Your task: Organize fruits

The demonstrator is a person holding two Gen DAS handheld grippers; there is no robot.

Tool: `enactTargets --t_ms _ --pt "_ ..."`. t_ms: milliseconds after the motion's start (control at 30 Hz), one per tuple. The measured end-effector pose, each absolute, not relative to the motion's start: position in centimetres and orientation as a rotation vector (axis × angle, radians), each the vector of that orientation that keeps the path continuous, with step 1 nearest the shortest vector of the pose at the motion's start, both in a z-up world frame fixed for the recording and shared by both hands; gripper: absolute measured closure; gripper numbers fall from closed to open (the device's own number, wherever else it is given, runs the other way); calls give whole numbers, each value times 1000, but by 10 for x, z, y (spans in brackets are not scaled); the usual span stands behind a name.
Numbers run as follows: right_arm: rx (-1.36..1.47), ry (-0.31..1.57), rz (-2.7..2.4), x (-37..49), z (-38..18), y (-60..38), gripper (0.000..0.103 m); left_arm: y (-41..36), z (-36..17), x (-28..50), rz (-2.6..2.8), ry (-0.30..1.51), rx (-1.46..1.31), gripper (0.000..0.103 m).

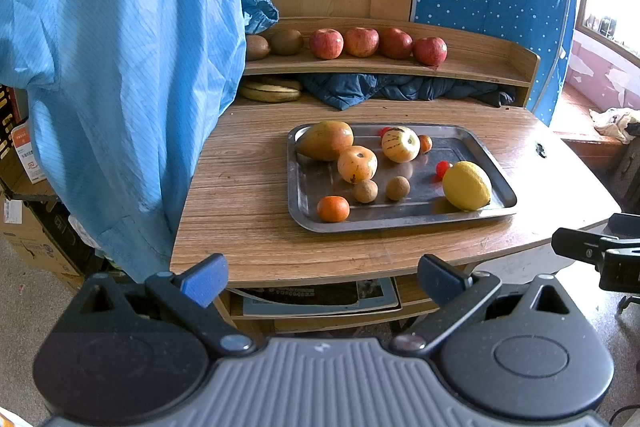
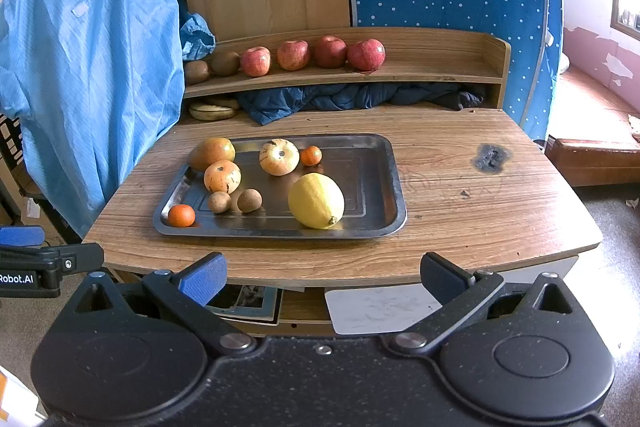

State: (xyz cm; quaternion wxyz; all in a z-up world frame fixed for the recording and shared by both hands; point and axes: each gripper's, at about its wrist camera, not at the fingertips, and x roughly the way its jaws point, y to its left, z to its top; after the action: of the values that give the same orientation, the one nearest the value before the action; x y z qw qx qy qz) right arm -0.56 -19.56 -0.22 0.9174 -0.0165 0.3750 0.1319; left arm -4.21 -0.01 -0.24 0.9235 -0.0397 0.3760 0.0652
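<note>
Both claws hang short of the near edge of the wooden bench [image 2: 460, 163], each spread wide and empty: the left claw [image 1: 322, 277] faces the tray from the left, the right claw [image 2: 324, 277] from slightly further right, and nothing lies between either claw and the fruit. The metal tray [image 2: 384, 183] sits on the left half of the bench and holds a mango [image 2: 211, 153] at its far left corner, two pale striped round fruits [image 2: 222, 176] [image 2: 279, 156], a big yellow lemon [image 2: 316, 201] near the front, two small brown fruits [image 2: 219, 202] [image 2: 249, 200] side by side, an orange mandarin [image 2: 181, 215] at the near left corner and a second one [image 2: 311, 155] towards the far side; the left wrist view also shows small red fruits [image 1: 441, 169] behind the lemon. On the raised shelf [image 2: 440, 67] at the far side stand four red apples [image 2: 292, 55] in a row, with two kiwis [image 2: 225, 62] to their left. Under the shelf lie bananas [image 2: 212, 111] and a crumpled dark blue cloth [image 2: 352, 97]. A light blue garment [image 2: 88, 67] hangs at the left, overlapping the bench's left edge. A dark burn mark [image 2: 490, 157] scars the bare right part of the bench.
</note>
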Motion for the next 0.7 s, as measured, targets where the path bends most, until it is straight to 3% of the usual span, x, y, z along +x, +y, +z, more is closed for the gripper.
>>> enactTargets --t_ms 700 --pt "-32 773 267 -5 -4 -197 1 4 1 -32 178 840 -122 0"
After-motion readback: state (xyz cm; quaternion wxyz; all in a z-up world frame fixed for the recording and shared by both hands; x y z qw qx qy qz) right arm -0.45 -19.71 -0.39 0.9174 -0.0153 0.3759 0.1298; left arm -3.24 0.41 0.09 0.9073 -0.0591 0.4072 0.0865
